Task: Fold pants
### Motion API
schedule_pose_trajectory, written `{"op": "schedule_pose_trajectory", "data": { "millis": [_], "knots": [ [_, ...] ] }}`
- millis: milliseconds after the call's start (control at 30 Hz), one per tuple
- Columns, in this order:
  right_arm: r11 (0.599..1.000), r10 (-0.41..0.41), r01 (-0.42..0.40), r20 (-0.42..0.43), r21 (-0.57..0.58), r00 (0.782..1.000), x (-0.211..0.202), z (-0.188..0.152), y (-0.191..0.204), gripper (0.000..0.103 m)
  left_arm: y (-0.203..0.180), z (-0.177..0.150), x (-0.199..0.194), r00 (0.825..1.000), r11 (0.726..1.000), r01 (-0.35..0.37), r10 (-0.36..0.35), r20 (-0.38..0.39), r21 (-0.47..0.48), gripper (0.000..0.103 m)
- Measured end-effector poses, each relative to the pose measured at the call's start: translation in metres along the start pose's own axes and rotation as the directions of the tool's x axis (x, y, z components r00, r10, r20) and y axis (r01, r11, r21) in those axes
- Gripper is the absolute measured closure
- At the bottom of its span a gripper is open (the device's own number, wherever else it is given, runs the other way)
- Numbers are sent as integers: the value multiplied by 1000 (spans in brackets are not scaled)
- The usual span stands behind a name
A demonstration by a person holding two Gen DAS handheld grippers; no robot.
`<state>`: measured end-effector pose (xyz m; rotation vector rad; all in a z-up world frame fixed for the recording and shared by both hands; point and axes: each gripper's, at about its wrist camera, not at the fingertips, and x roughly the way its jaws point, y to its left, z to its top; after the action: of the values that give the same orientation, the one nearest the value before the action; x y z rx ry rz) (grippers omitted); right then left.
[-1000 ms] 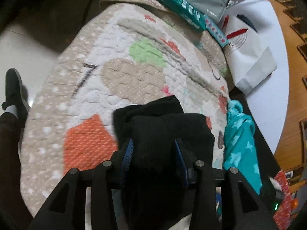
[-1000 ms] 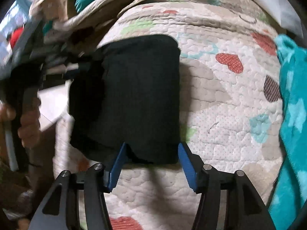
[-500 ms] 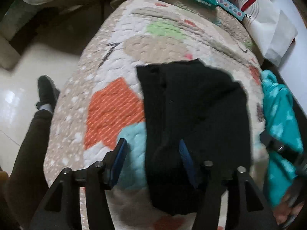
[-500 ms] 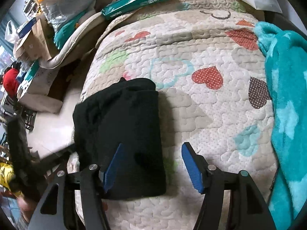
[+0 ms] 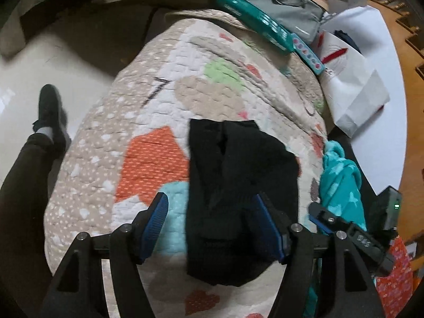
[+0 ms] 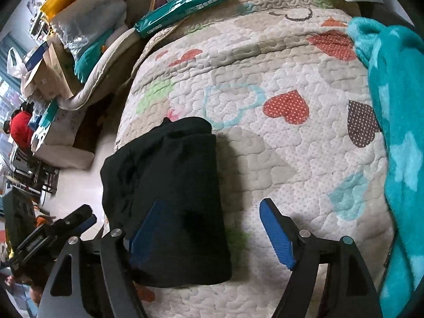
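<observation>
The black pants (image 5: 238, 185) lie folded into a compact bundle on the quilted heart-pattern blanket (image 5: 148, 159). They also show in the right wrist view (image 6: 169, 196). My left gripper (image 5: 212, 222) is open above the near end of the bundle, holding nothing. My right gripper (image 6: 212, 228) is open above the bundle's right edge, also empty; it shows in the left wrist view (image 5: 344, 230) at the lower right. The left gripper shows at the lower left of the right wrist view (image 6: 53, 233).
A teal fleece blanket (image 6: 397, 132) lies along the quilt's right side. Teal packages (image 5: 254, 21), a grey bag (image 5: 286, 10) and a white paper bag (image 5: 352, 90) sit at the far end. My leg and shoe (image 5: 50, 114) stand on the floor at left.
Both grippers have let go of the pants and pulled back. The folded bundle now lies free on the quilt.
</observation>
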<state>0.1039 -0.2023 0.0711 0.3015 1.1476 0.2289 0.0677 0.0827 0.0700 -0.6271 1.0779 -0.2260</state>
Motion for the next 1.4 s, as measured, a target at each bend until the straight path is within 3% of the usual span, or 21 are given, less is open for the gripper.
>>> {"op": "schedule_pose_trajectory", "data": {
  "millis": [100, 333, 467, 600, 733, 833, 867, 900, 933, 1000, 1100, 1233, 1400],
  "knots": [
    [1000, 0, 0, 12, 18, 1000, 0, -2, -5, 21, -6, 5, 9, 1000, 1000, 5, -5, -30, 8, 36],
    [992, 90, -92, 28, 82, 996, 3, 0, -17, 21, -12, 16, 31, 994, 994, -73, 79, -78, 78, 36],
    [978, 152, -146, -29, 150, 988, 19, 13, -21, 21, 2, 15, 50, 990, 999, -46, 47, -135, 6, 36],
    [984, 158, -150, -90, 98, 983, 39, 31, -12, 20, 4, 15, 62, 987, 999, 9, -14, -159, -34, 33],
    [970, 227, -211, -154, 117, 962, 72, 34, -10, 20, -9, 16, 73, 986, 999, 40, -42, -162, -14, 18],
    [949, 302, -283, -144, 140, 942, 86, 27, -8, 19, -19, 13, 81, 988, 999, -2, 7, -155, 32, 17],
    [946, 314, -296, -134, 133, 940, 87, 24, -6, 19, -23, 11, 81, 988, 998, -18, 26, -150, 56, 20],
    [942, 328, -314, -130, 118, 936, 88, 22, -2, 20, -25, 10, 80, 989, 997, -31, 42, -145, 76, 33],
    [947, 320, -311, -133, 84, 938, 88, 20, 3, 22, -26, 9, 78, 988, 995, -37, 50, -143, 92, 40],
    [959, 284, -284, -140, 27, 948, 84, 19, 11, 42, -24, 9, 71, 989, 996, -18, 30, -145, 87, 60],
    [958, 282, -285, -126, -9, 951, 71, 20, 19, 56, -25, 10, 58, 992, 997, 5, 4, -128, 73, 63],
    [958, 242, -251, -79, -138, 967, 48, 28, 51, 60, -34, 19, 44, 997, 995, 13, -5, -83, 94, 63],
    [956, 234, -233, -15, -180, 972, 27, 59, 64, 61, -47, 58, 37, 997, 994, 61, -57, -54, 87, 63]
  ]
}}
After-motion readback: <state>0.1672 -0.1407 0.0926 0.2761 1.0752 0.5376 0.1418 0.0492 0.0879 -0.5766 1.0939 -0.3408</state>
